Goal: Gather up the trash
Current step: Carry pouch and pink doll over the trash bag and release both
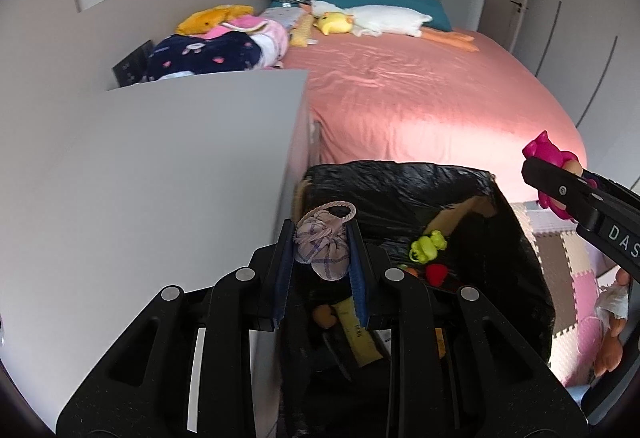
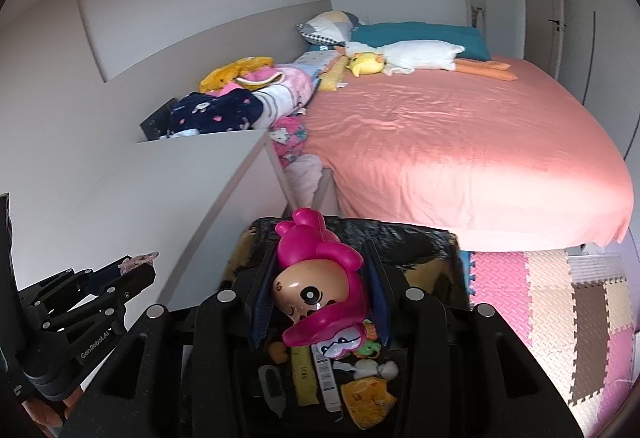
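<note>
My left gripper (image 1: 320,250) is shut on a small lilac checked cloth pouch (image 1: 322,248) with a pink cord loop, held over the near left rim of the black-lined trash bin (image 1: 400,178). My right gripper (image 2: 318,290) is shut on a magenta toy doll head (image 2: 316,278), held over the same bin (image 2: 416,234). The right gripper with the doll also shows in the left wrist view (image 1: 560,178), beyond the bin's right edge. Inside the bin lie a green frog toy (image 1: 428,245), a red piece (image 1: 436,273) and a yellow ruler (image 2: 303,374).
A grey desk top (image 1: 160,166) lies left of the bin. A bed with a pink cover (image 1: 420,90) stands behind it, with plush toys and pillows at its head. Foam puzzle mats (image 2: 560,310) cover the floor on the right.
</note>
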The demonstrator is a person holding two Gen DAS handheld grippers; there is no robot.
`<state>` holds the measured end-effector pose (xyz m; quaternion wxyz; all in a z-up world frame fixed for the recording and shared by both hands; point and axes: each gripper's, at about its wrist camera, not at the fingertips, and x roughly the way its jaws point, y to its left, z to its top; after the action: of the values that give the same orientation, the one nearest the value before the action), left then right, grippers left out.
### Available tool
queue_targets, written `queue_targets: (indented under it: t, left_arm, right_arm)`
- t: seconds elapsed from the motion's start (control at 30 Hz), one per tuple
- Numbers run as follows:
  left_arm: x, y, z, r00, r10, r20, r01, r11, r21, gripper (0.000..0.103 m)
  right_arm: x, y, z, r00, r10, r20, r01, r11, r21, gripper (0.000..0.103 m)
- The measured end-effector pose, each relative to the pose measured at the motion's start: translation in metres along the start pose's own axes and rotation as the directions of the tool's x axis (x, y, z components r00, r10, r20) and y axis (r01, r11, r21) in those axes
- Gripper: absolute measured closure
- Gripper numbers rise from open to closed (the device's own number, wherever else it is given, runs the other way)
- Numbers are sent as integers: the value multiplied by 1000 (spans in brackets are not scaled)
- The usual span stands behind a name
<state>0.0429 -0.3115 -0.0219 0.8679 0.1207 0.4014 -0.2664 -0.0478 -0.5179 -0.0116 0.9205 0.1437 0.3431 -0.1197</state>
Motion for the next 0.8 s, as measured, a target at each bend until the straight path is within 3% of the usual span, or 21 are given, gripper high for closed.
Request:
queue_targets:
  t: [0.43,0.47,0.5,0.53,0.57,0.8]
  left_arm:
    - [10,-22,7,997,-80,-18,81,995,50,74]
    - [10,-23,6,995,-95,-22,96,994,56,67]
    - [9,-24,6,994,-107,-25,108,992,64,40]
    - [8,-25,5,995,-101,-12,102,992,69,9]
    - [5,-26,4,996,-87,1,87,994,71,7]
    - [1,-24,3,998,-64,16,62,995,76,6]
  right_arm:
    - [-4,-15,2,999,-50,1,50,999,3,61]
    - [-4,-14,3,998,-59,2,59,998,-8,52]
    - [-5,-13,4,998,-66,4,66,998,-11,42]
    - [-6,-13,5,997,-72,13,72,997,-10,25]
    - [-7,-12,6,997,-78,28,79,997,-7,18]
    - [-12,-16,6,996,-75,44,75,997,7,16]
